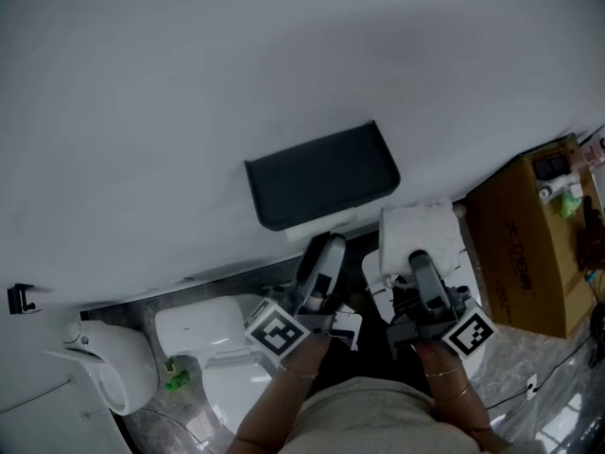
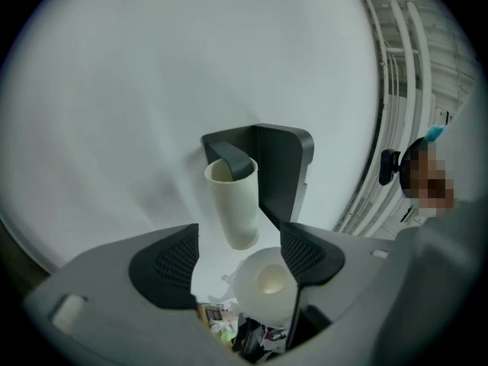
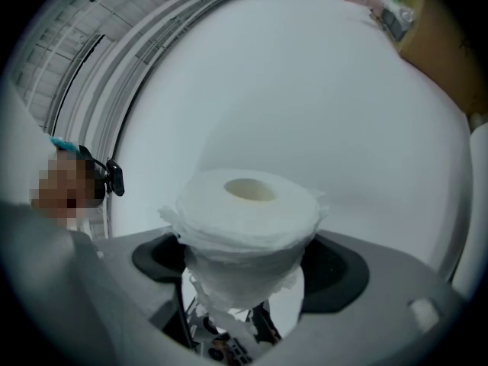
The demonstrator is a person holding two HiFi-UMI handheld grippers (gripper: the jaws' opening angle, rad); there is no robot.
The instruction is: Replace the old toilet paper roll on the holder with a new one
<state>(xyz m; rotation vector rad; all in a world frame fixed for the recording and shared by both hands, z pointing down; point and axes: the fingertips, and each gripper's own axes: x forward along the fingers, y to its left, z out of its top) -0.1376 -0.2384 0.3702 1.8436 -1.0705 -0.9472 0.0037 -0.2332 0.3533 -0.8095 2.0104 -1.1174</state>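
The dark grey holder (image 1: 323,173) is fixed to the white wall. From its arm hangs an empty pale cardboard tube (image 2: 232,202), tilted. My left gripper (image 2: 238,241) points at the tube with its jaws open on either side of the lower end, the pads clear of it. In the head view the left gripper (image 1: 321,246) sits just under the holder. My right gripper (image 3: 248,264) is shut on a full white toilet paper roll (image 3: 245,204), core hole up and loose sheets hanging below. That gripper (image 1: 417,261) and the roll (image 1: 421,227) are right of the holder.
A white toilet (image 1: 217,343) stands below left, with a white bin (image 1: 118,367) further left. A brown cardboard box (image 1: 529,244) with small items on top is at the right. A black hook (image 1: 19,298) is on the wall at far left.
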